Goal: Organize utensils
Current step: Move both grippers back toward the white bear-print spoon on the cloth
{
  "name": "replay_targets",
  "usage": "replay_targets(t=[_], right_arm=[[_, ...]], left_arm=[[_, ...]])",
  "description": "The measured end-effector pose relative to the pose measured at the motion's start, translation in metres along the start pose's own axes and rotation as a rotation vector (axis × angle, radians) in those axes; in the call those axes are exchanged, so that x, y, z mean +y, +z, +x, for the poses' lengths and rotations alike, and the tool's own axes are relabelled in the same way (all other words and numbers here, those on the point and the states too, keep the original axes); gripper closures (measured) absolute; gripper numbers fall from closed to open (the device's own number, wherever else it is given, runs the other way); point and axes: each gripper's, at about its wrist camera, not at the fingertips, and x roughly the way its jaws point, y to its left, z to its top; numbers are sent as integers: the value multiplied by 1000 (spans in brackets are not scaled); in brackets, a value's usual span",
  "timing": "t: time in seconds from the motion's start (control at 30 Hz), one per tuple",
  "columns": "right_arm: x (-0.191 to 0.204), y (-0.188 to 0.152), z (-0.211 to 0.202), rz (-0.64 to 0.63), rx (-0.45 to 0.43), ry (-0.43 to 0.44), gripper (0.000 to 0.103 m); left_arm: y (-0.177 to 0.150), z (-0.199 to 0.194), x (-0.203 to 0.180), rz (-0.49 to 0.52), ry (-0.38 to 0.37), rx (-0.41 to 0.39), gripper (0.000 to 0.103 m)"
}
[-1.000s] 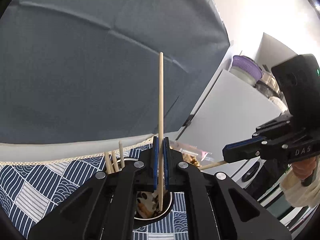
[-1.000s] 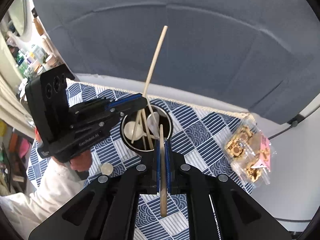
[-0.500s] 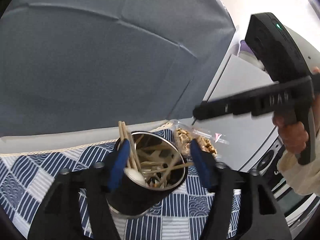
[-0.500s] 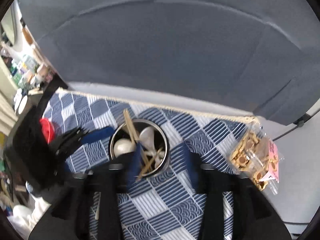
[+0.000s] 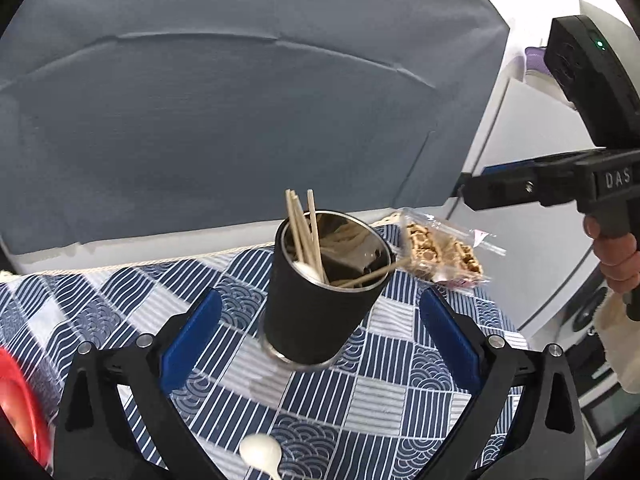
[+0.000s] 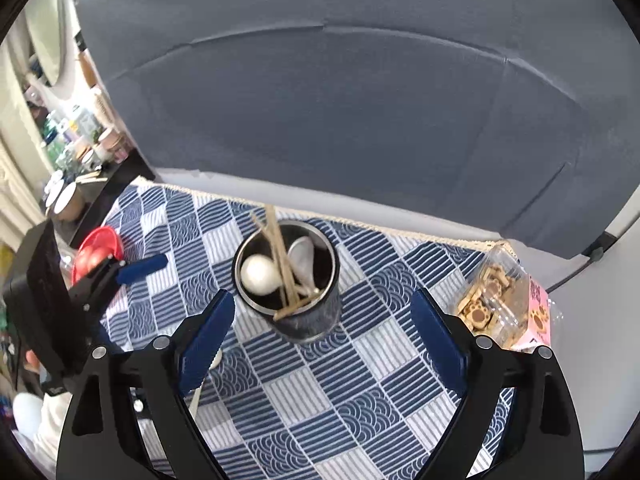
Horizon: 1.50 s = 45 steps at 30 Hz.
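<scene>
A black metal cup (image 5: 316, 312) (image 6: 316, 316) stands on the blue patterned tablecloth (image 5: 404, 392) (image 6: 340, 392). It holds several wooden chopsticks (image 5: 304, 232) (image 6: 280, 256) and white spoons (image 6: 259, 275). My left gripper (image 5: 318, 336) is open and empty, just in front of the cup. My right gripper (image 6: 324, 334) is open and empty, above and in front of the cup. A white spoon (image 5: 262, 452) lies on the cloth near me, partly hidden behind the right gripper's left finger (image 6: 204, 344).
A clear bag of biscuits (image 5: 440, 254) (image 6: 500, 308) lies right of the cup. A red bowl (image 6: 98, 248) (image 5: 16, 408) sits at the cloth's left edge. A grey backdrop (image 6: 340, 100) rises behind the table. Shelves of clutter (image 6: 72, 132) are far left.
Both grippers held a chopstick over the cup a second ago. They opened, the chopsticks dropped into the cup, and both grippers drew back from it.
</scene>
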Motion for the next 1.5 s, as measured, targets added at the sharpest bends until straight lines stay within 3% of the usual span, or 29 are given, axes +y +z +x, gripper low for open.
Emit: replay_targets(t=[0.47,0.8,1.07,1.5], right_arm=[[2,-66,-22,-17,25,68,17],[30,-95,-10,-88,66,117,17],[70,-105,25,-160,126,156,17],[129,-103,113,-219,273,152,17]], left_arm=[[-49,-47,-27,-36,169,39,6],[-87,-72,-35,-41,279,81,6],[-117,-81,-18,-84,318,140,6],[-163,-72,35,-158,309,256,6]])
